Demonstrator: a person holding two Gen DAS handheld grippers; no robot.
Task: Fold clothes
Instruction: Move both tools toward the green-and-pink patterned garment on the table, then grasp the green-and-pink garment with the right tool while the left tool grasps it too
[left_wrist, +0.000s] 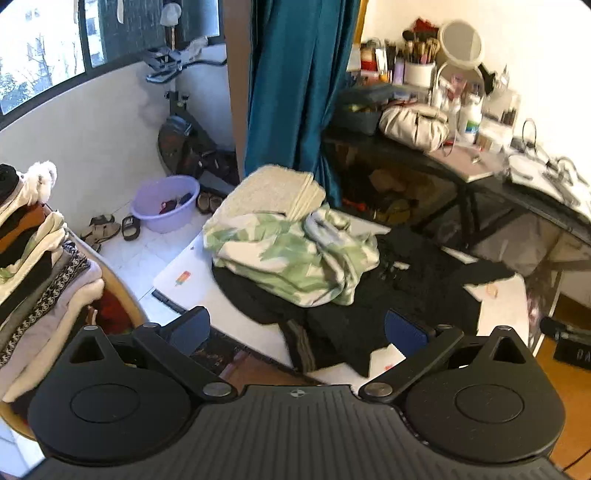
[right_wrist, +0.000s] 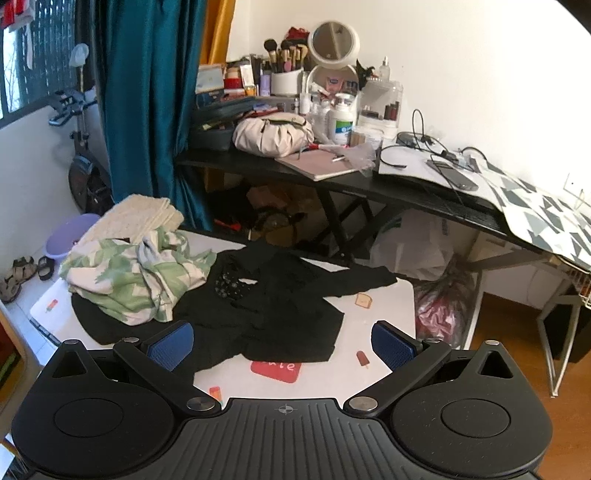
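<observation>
A black garment (right_wrist: 273, 306) lies spread and rumpled on the small white table (right_wrist: 388, 306); it also shows as the black garment (left_wrist: 406, 288) in the left wrist view. A crumpled green-and-white garment (right_wrist: 129, 284) (left_wrist: 291, 262) rests on its left part. Behind that sits a folded cream knit (right_wrist: 136, 218) (left_wrist: 273, 188). My left gripper (left_wrist: 297, 328) hovers open above the table's near edge, nothing between its blue pads. My right gripper (right_wrist: 282, 345) hangs open over the black garment's lower hem, holding nothing.
A stack of folded clothes (left_wrist: 33, 266) sits on a chair at the left. A black desk (right_wrist: 369, 184) crowded with cosmetics and a beige bag (right_wrist: 273, 133) stands behind the table. A teal curtain (right_wrist: 147, 103), a purple basin (left_wrist: 166, 203), sandals and an exercise bike are at the left.
</observation>
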